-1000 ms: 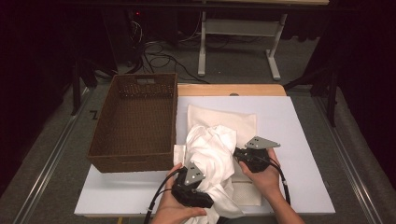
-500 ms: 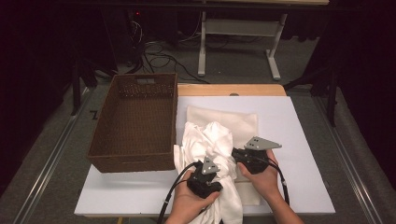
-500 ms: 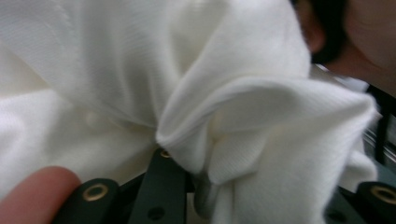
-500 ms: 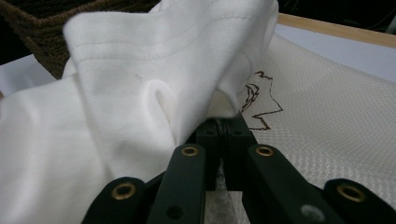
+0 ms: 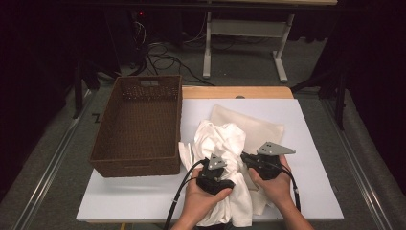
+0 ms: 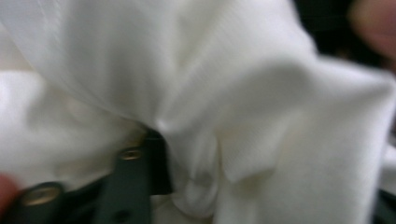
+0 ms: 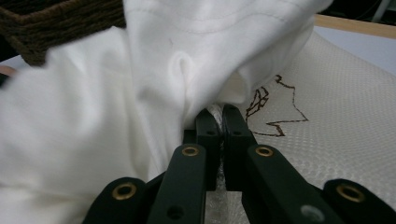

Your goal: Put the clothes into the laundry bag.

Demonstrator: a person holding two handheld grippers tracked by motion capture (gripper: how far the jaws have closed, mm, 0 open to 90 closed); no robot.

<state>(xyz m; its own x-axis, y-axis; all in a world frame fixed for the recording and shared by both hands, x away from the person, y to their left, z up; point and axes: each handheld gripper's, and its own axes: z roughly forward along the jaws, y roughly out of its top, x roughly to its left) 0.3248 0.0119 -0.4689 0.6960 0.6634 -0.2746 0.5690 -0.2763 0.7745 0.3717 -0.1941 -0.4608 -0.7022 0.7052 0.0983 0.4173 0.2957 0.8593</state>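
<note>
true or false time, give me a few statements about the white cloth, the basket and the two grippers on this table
1. The right gripper is shut on the white cloth. True.
2. The white cloth lies inside the wicker basket. False: it is bunched on the table beside the basket, which holds nothing.
3. A cream mat lies under the cloth. True.
4. The basket stands to the right of the cloth in the high view. False: it stands to its left.
5. The left gripper is raised far above the cloth. False: it is down in the cloth's folds.
</note>
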